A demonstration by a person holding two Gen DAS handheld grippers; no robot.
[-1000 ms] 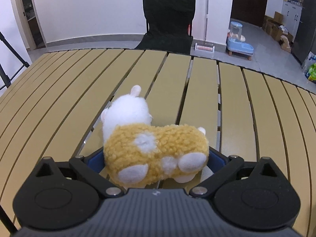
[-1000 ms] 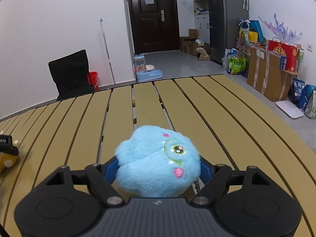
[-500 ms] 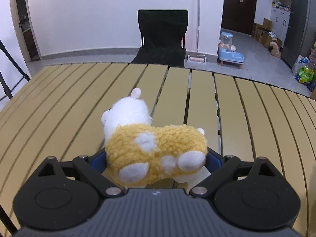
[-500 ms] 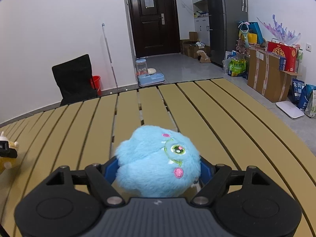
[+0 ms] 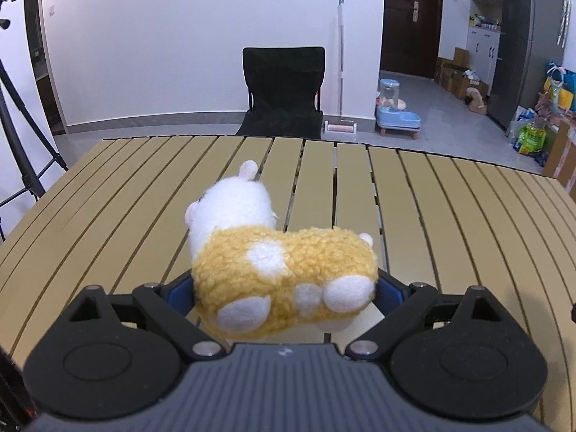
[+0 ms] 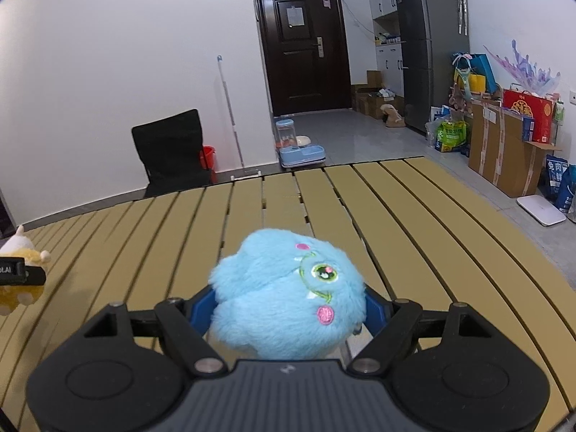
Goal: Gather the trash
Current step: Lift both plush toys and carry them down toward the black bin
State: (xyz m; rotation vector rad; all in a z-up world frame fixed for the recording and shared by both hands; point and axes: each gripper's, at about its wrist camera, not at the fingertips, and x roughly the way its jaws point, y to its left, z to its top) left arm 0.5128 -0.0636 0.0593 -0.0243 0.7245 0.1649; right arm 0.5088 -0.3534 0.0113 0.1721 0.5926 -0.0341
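Your left gripper (image 5: 284, 289) is clamped on a yellow and white plush animal (image 5: 280, 277), its blue pads pressed into the woolly yellow body from both sides, so the jaws stand fairly wide around the toy rather than closed down. The plush lies sideways in the grip, white head pointing away from you and up to the left, white feet toward the camera, and it hangs above the slatted tan worktop (image 5: 450, 216) with bare slats showing below it. Your right gripper (image 6: 288, 311) has hold of a fluffy blue plush (image 6: 288, 298) in the same way, the blue pads sunk into its fur on either side and the jaws spread wide to take its round bulk; its embroidered green eye and pink cheek face up and to the right. That toy too is held clear of the worktop. In the right wrist view, the yellow plush and a black part of your left gripper show at the far left edge, well apart from the blue one. Beyond the far edge of the worktop stand a black folding chair (image 5: 284, 90) against the white wall, a mop handle (image 5: 340, 61) leaning beside it, and a blue pet feeder (image 5: 396, 111) on the grey floor near a dark door (image 6: 300, 46).
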